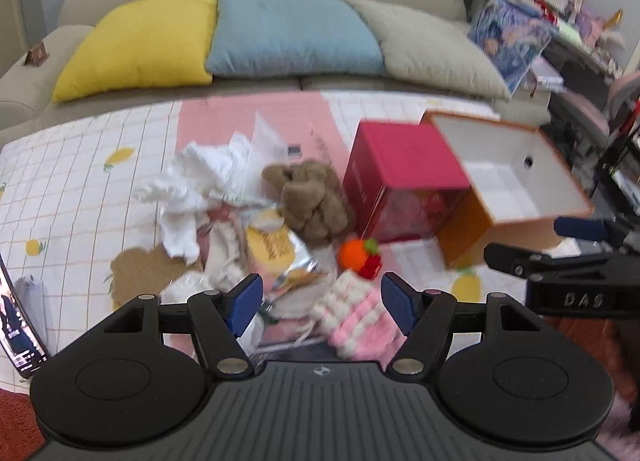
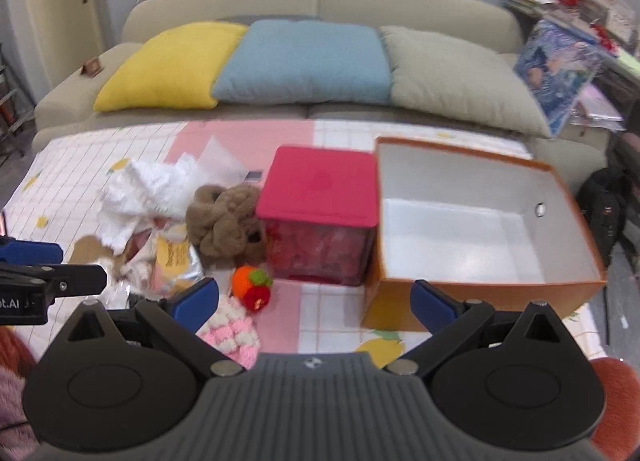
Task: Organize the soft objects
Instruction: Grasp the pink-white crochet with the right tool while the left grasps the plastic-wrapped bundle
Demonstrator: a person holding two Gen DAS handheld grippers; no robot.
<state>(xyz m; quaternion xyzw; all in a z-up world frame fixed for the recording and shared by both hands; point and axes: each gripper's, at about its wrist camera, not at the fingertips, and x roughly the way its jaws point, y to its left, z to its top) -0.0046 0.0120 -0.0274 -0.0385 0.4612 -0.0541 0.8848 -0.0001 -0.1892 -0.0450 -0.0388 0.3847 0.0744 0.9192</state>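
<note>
Over the cluttered mat, left hand-held gripper gapes wide and empty above the pink-and-white knit piece, right hand-held gripper wide too: risk is snagging the snack packet beside it or missing the orange box.

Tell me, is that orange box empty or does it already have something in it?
Empty. The orange box has no lid on, and the right wrist view shows only its bare white floor and walls.

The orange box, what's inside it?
Nothing that shows. The orange box is open on top, with bare white walls and floor and a small round hole in its right wall. Only the strip of floor behind its near wall is hidden.
</note>
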